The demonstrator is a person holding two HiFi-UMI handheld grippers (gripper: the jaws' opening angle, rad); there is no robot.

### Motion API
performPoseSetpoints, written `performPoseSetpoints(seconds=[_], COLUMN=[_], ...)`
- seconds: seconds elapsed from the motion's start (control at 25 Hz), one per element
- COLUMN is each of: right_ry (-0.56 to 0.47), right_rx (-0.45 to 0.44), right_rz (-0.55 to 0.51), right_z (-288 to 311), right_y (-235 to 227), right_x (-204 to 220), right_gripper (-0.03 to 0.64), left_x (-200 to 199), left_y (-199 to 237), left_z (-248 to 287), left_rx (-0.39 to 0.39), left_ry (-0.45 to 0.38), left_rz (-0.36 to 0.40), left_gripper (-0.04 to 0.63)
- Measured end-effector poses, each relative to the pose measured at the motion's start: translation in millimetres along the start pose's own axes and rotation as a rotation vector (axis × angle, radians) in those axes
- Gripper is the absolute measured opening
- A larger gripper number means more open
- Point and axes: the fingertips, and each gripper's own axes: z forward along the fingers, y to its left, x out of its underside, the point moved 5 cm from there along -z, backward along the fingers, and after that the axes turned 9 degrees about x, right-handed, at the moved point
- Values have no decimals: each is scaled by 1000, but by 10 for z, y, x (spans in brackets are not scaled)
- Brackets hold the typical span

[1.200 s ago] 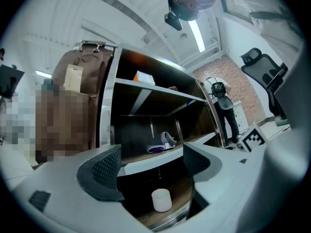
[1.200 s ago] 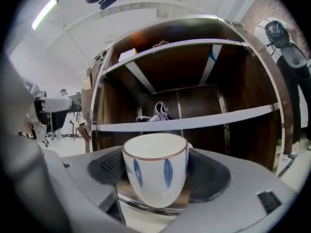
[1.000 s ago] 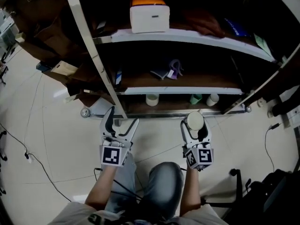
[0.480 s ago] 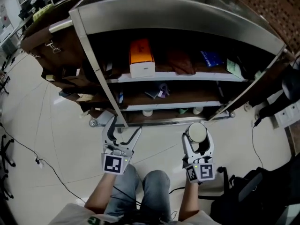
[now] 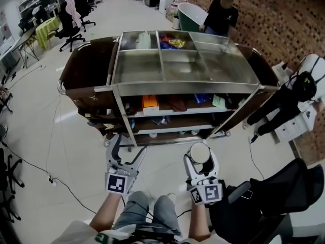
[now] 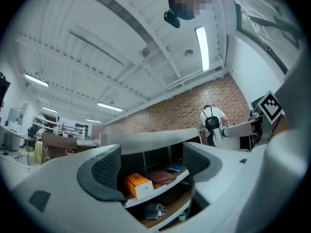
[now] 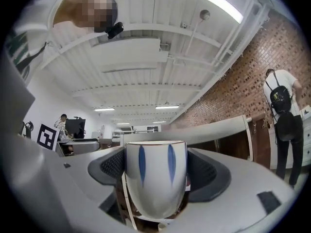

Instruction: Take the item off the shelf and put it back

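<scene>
A white cup with blue streaks (image 7: 155,178) sits upright between the pads of my right gripper (image 7: 155,171), which is shut on it. The head view shows that cup (image 5: 199,153) from above, held in front of the metal shelf cart (image 5: 185,88). My left gripper (image 5: 124,154) hovers level with it to the left, open and empty. Between the left gripper's jaws (image 6: 151,166) I see the cart's shelves, with an orange and white box (image 6: 137,185) on the upper one. That box (image 5: 150,104) also shows in the head view.
The cart's steel top (image 5: 203,67) holds a few colourful packets (image 5: 170,42). A person in black (image 5: 221,17) stands beyond the cart. Office chairs (image 5: 71,19) are at the far left, cables (image 5: 56,179) trail over the floor, and a black bag (image 5: 274,197) lies at my right.
Both grippers and my view have risen from the cart's low shelves to above its top. The cup has stayed in the right gripper and the left has stayed open.
</scene>
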Motion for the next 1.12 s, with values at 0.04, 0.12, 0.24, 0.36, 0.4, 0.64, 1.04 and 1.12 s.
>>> performPoseSetpoints(seconds=[0.04, 0.12, 0.24, 0.36, 0.4, 0.64, 1.04, 1.12], right_ry=[6, 13, 20, 26, 25, -9, -19, -18], right_rx=[-1, -10, -22, -29, -33, -70, -112, -122], right_rz=[2, 5, -1, -5, -3, 0, 34, 40], right_z=[-49, -140, -263, -345, -338, -253, -132, -123], right_y=[59, 184, 332, 427, 459, 629, 671, 676], right_x=[-207, -576, -1013, -1288, -1352, -1624, -1644, -1640], right_gripper=[396, 396, 396, 396, 396, 396, 396, 396], left_x=[-231, -656, -1170, -1486, -1551, -1720, -1630, -1572], left_y=[3, 18, 19, -25, -28, 13, 137, 170], left_z=[-37, -109, -182, -273, -295, -452, -608, -647], left_rx=[3, 12, 22, 32, 33, 15, -54, -66], left_ry=[0, -1, -20, -31, -33, -48, -31, -27], left_rz=[0, 8, 16, 19, 16, -26, -40, -24], left_gripper=[373, 373, 374, 373, 373, 373, 373, 373])
